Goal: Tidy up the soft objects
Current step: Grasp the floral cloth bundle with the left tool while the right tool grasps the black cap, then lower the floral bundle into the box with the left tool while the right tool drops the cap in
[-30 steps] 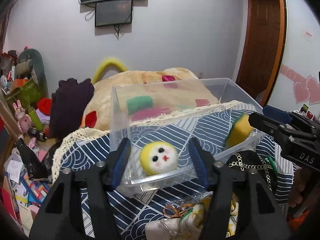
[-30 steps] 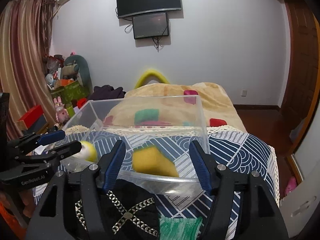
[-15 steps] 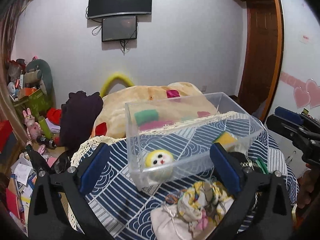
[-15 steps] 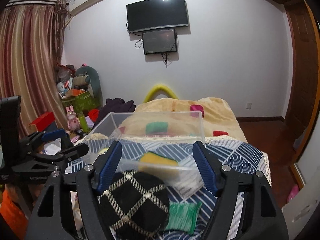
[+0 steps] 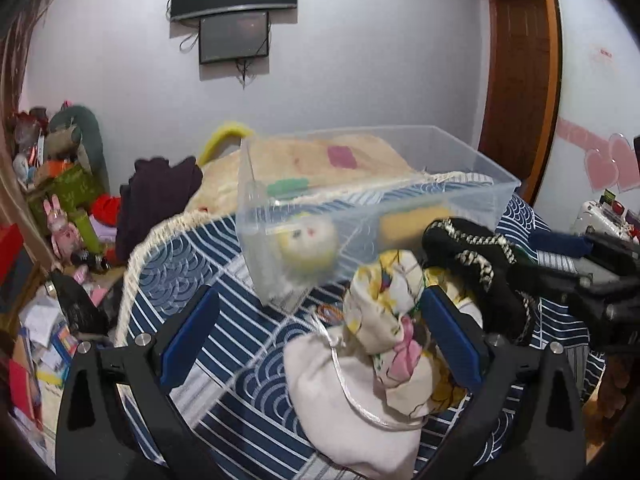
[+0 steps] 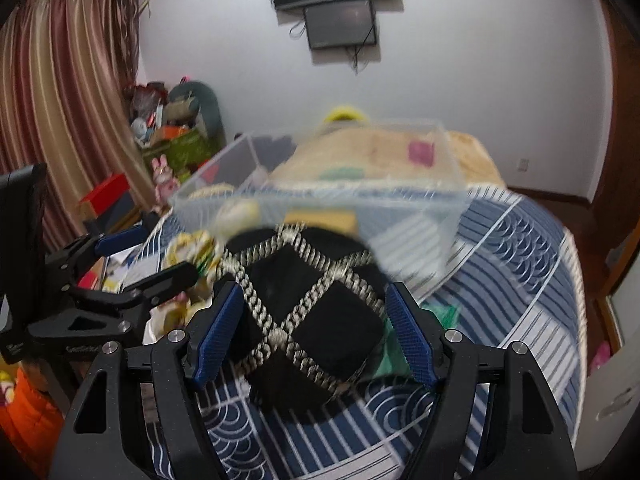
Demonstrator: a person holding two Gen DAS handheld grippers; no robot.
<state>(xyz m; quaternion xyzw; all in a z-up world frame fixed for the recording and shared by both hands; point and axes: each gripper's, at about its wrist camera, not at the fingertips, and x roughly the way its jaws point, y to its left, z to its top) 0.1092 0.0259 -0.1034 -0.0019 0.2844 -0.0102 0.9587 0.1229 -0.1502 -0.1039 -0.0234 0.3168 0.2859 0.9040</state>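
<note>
A clear plastic bin (image 5: 452,168) stands on the blue patterned cloth; it holds a yellow-and-white plush ball (image 5: 308,246) and a yellow sponge (image 5: 412,220). My left gripper (image 5: 320,340) is open, its fingers either side of a white drawstring pouch (image 5: 340,392) and a floral cloth bundle (image 5: 392,320). My right gripper (image 6: 312,336) is open, its fingers flanking a black cushion with silver braid (image 6: 304,312). A green cloth (image 6: 390,360) peeks out beside the cushion. The bin (image 6: 400,204) shows blurred in the right wrist view.
The cloth-covered table (image 5: 192,264) has a lace edge. Behind it lies a beige plush blanket (image 5: 304,152) and dark clothing (image 5: 160,196). Clutter and toys (image 5: 60,200) fill the left floor. A wooden door (image 5: 520,80) stands at the right.
Both grippers have pulled back from the bin and dropped toward the near objects. The left one opened wide and now frames the pouch; the right one now frames the black cushion.
</note>
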